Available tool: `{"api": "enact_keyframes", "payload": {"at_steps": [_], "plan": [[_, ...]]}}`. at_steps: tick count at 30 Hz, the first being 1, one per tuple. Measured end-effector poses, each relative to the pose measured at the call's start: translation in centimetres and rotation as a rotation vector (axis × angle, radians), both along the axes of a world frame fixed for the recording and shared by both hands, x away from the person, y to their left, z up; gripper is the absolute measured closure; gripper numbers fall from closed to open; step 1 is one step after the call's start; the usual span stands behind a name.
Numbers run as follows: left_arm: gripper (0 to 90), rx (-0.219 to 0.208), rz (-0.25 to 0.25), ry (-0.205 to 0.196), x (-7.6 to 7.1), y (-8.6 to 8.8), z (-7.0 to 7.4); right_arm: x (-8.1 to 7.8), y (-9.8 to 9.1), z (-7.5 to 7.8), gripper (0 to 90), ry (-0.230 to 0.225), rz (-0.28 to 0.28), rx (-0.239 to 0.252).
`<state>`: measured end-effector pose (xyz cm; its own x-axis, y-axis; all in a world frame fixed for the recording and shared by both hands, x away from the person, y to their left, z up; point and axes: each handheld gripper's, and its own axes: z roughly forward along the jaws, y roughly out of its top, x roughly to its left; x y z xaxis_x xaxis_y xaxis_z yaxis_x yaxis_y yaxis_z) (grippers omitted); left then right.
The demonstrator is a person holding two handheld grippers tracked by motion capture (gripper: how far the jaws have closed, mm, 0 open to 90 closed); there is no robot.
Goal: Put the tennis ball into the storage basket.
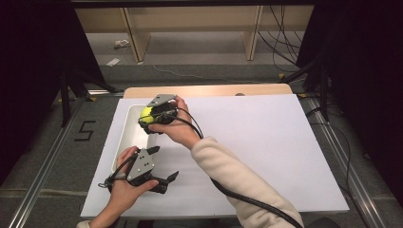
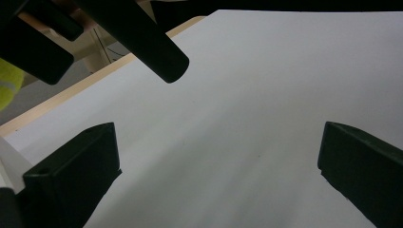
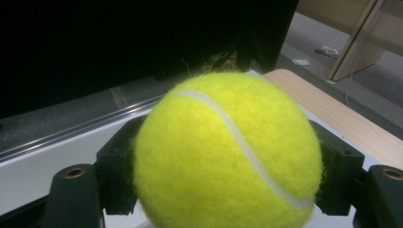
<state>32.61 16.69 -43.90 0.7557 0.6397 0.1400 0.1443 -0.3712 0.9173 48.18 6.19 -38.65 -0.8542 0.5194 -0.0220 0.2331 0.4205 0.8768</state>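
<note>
1. Across the wooden table (image 1: 209, 90) lies a large white sheet (image 1: 256, 152), covering most of the top; a strip of bare wood shows along the far edge. Grey floor surrounds it, with a black "5" mark (image 1: 84, 130) on the floor to the left.
2. On the sheet's left part sits a white rectangular tray (image 1: 128, 128), long side running away from the person.
3. Right forearm in a cream sleeve (image 1: 237, 183) reaches diagonally from the bottom edge toward the tray; a black cable trails along it.
4. Right gripper (image 1: 151, 116) is held over the tray's far end, grey three-cornered plate on top. Its jaws are clamped on a yellow tennis ball (image 1: 147, 114). In the right gripper view the ball (image 3: 228, 152) sits squarely between the two black jaws, white seam curving across its face; each jaw touches a side of it. Whether the ball touches the tray floor: cannot tell.
5. Left gripper (image 1: 164, 180) is held in the left hand (image 1: 124, 190) near the sheet's front-left, just beside the tray's near end, pointing right. In the left gripper view its jaws stand wide apart with bare white sheet between them, gripping nothing.
6. At the left edge of the left gripper view, a sliver of the yellow ball shows beside dark, out-of-focus parts of the other gripper.
</note>
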Motion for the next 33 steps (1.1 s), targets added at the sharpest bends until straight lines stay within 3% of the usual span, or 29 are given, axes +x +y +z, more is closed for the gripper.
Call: {"api": "enact_keyframes", "payload": {"at_steps": [33], "plan": [[0.0,-0.005,-0.006,0.001,-0.1,-0.1,0.0,0.5,1.8,-0.4,26.9,0.015,0.008,-0.017]]}}
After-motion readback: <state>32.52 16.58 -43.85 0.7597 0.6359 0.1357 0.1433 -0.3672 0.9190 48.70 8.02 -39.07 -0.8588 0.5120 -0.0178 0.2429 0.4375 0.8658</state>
